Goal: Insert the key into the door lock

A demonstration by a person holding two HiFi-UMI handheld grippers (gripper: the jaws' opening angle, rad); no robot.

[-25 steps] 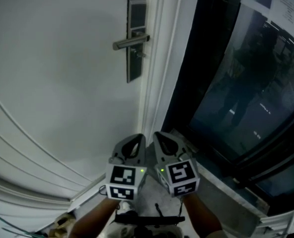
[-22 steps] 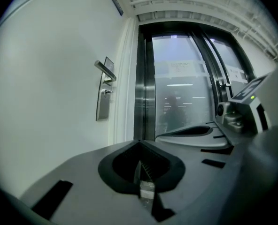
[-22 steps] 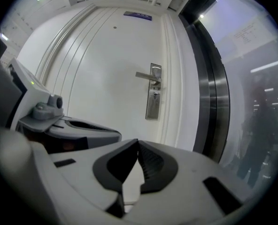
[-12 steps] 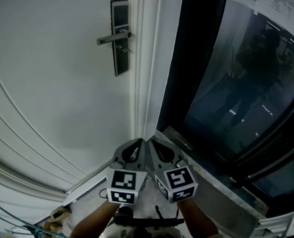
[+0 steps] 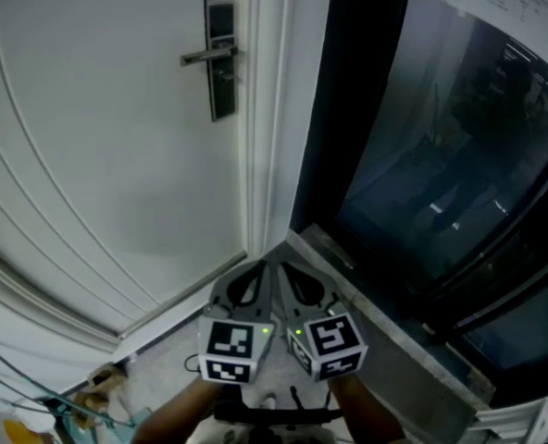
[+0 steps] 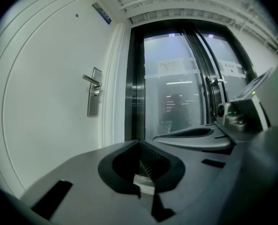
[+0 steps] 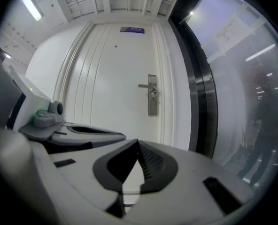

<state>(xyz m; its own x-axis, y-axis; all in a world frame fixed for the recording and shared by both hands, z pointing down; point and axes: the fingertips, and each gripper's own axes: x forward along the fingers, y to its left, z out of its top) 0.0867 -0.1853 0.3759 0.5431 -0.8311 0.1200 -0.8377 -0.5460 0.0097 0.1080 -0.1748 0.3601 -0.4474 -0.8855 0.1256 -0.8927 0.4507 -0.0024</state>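
The left gripper (image 5: 258,268) and right gripper (image 5: 289,268) sit side by side at bottom centre of the head view, each with its jaws closed together. The lock (image 5: 220,58) and its handle (image 5: 207,55) are at upper left on the door (image 5: 98,155), well apart from them. A small bit juts just under the handle, too small to identify as the key.

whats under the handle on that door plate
Just below the lever handle, a small metallic stub sticks out of the dark lock plate. Too small to tell if it is a key, a knob or the cylinder; no keyhole shows.
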